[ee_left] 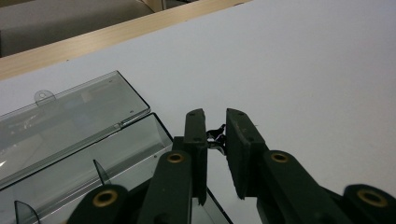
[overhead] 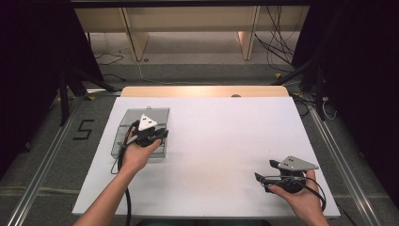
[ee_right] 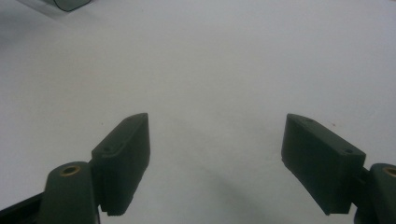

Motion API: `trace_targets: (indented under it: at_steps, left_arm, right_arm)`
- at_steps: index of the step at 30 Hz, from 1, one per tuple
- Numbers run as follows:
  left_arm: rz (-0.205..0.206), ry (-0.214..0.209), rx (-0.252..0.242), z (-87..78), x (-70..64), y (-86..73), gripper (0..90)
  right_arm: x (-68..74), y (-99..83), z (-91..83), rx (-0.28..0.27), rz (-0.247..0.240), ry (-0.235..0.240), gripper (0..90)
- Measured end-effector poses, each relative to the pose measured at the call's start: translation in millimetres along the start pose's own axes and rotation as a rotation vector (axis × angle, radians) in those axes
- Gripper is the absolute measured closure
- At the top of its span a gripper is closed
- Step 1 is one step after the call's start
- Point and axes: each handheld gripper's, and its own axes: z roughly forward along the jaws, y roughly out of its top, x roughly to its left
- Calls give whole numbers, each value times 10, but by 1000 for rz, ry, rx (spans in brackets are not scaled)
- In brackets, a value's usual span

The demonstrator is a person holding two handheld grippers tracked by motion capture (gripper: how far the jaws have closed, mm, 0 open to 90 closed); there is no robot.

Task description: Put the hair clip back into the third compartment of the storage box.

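Your left gripper (ee_left: 216, 126) has black jaws with brass-coloured rivets, and between them sits a small clip (ee_left: 215, 135) in black and shiny silver. Its top plate is pale grey. Beneath it, the case (overhead: 134, 122) is smoky grey see-through plastic, its lid (ee_left: 70, 116) the same tint with dark edges. Your right gripper (ee_right: 217, 158) is black too, with a grey plate and a black cable. The table (overhead: 226, 141) under both is plain white, unpatterned, edged at the far side by a light wood strip (overhead: 202, 91).
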Motion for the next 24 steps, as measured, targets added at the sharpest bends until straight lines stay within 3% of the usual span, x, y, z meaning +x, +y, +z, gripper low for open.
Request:
trace_targets:
  at_steps: [24]
  left_arm:
    - [-12,12,-6,-20,72,4,782]
  right_arm:
    - [-1,1,-2,-1,0,1,246]
